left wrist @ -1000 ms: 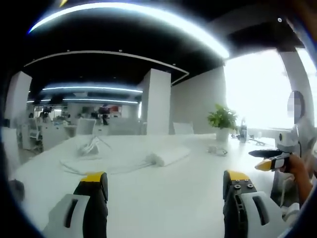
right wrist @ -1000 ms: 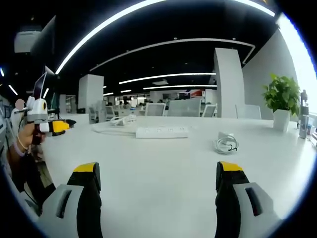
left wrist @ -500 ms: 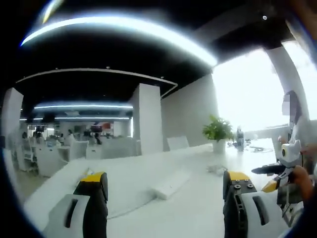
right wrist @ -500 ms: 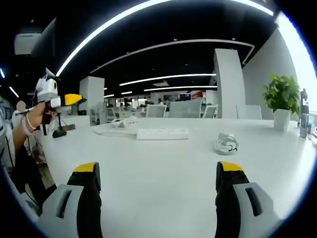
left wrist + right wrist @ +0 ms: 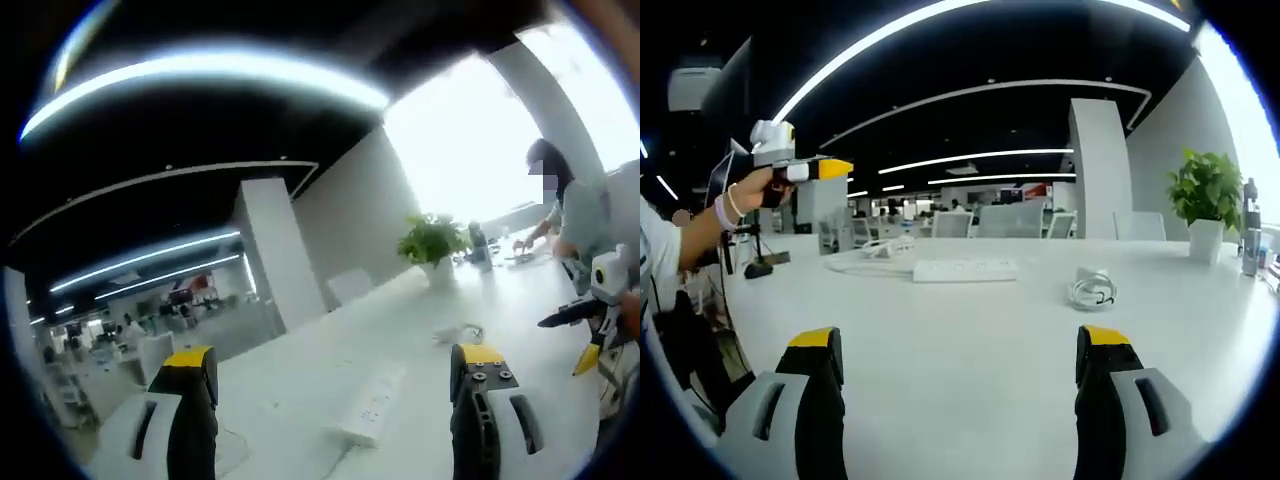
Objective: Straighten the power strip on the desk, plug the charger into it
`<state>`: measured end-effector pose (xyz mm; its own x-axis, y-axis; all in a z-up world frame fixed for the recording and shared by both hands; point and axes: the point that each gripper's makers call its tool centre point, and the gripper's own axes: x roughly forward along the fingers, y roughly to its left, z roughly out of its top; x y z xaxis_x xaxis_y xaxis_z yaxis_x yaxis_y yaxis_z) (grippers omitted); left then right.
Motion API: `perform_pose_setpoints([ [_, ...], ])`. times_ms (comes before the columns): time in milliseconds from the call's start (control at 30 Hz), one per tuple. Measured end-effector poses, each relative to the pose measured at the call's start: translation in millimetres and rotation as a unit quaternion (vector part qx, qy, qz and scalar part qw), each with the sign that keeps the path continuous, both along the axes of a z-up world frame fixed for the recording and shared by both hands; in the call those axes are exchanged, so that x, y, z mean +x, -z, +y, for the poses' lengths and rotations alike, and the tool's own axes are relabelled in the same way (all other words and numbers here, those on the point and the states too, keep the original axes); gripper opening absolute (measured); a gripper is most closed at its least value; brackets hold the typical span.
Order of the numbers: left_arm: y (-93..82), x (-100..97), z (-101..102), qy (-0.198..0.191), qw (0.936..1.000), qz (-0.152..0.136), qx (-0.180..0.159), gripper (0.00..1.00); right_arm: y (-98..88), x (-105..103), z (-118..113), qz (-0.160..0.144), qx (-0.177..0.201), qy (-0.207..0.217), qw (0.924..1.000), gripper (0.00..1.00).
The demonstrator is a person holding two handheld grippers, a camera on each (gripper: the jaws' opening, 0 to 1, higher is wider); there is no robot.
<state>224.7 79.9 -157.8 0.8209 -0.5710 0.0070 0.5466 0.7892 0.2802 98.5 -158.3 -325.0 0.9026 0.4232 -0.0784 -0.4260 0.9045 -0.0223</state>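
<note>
1. In the right gripper view, the right gripper (image 5: 952,385) hangs low over the near part of the white desk (image 5: 970,340); its two yellow-tipped jaws stand wide apart with nothing between them.
2. The power strip (image 5: 965,269) lies on the far side of the desk, a long white bar running left to right, a little left of centre between the jaws.
3. Its white cable (image 5: 872,251) trails off to the left in loose loops toward the far left edge of the desk.
4. The charger (image 5: 1094,287), a small white block with its cord coiled around it, sits on the desk to the right of the power strip, apart from it and slightly nearer.
5. A potted plant (image 5: 1208,205) in a white pot stands at the far right of the desk, with a bottle (image 5: 1251,232) just beside it on the right.
6. At the far left, the left gripper (image 5: 836,166) is held up in a person's hand (image 5: 768,184), well above the desk; from this side I cannot tell how far its jaws are parted.
7. In the left gripper view, which is tilted and blurred, the left gripper (image 5: 332,378) shows its jaws wide apart and empty, high above the desk (image 5: 300,375).
8. There the power strip (image 5: 374,404) lies between the jaws, slanting away toward the upper right; the charger (image 5: 458,333) lies beyond it.
9. The right gripper (image 5: 572,318) enters at the right edge.
10. A seated person (image 5: 580,205) is at the far right end of the desk.
</note>
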Motion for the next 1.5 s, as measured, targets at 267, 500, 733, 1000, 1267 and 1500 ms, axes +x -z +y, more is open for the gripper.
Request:
perform_pose_setpoints([
  [267, -1.3, 22.4, -10.4, 0.010, 0.9996, 0.018, 0.017, 0.99, -2.5, 0.9, 0.4, -0.002, -0.003, 0.001, 1.0000, 0.96],
  [500, -8.9, 46.9, -9.6, 0.007, 0.9989, 0.034, 0.031, 0.99, -6.8, 2.8, -0.1, -0.006, -0.005, 0.004, 1.0000, 0.96],
  [733, -13.3, 62.9, -17.1, 0.010, 0.9975, 0.050, 0.048, 0.99, -10.2, 2.9, 1.8, -0.010, -0.007, 0.003, 0.9999, 0.96],
  [1000, -16.1, 83.4, -27.9, 0.013, 0.9957, 0.065, 0.065, 0.99, -12.2, 1.2, -0.2, -0.009, -0.010, 0.004, 0.9999, 0.96],
  [1267, -6.0, 101.8, -38.3, 0.020, 0.9908, 0.095, 0.094, 0.99, -12.6, 2.0, 0.1, -0.008, -0.011, 0.005, 0.9999, 0.96],
  [1500, 15.8, 117.0, -46.0, 0.030, 0.9829, 0.135, 0.122, 0.99, -14.1, 2.9, 1.0, -0.008, -0.013, 0.005, 0.9999, 0.96],
])
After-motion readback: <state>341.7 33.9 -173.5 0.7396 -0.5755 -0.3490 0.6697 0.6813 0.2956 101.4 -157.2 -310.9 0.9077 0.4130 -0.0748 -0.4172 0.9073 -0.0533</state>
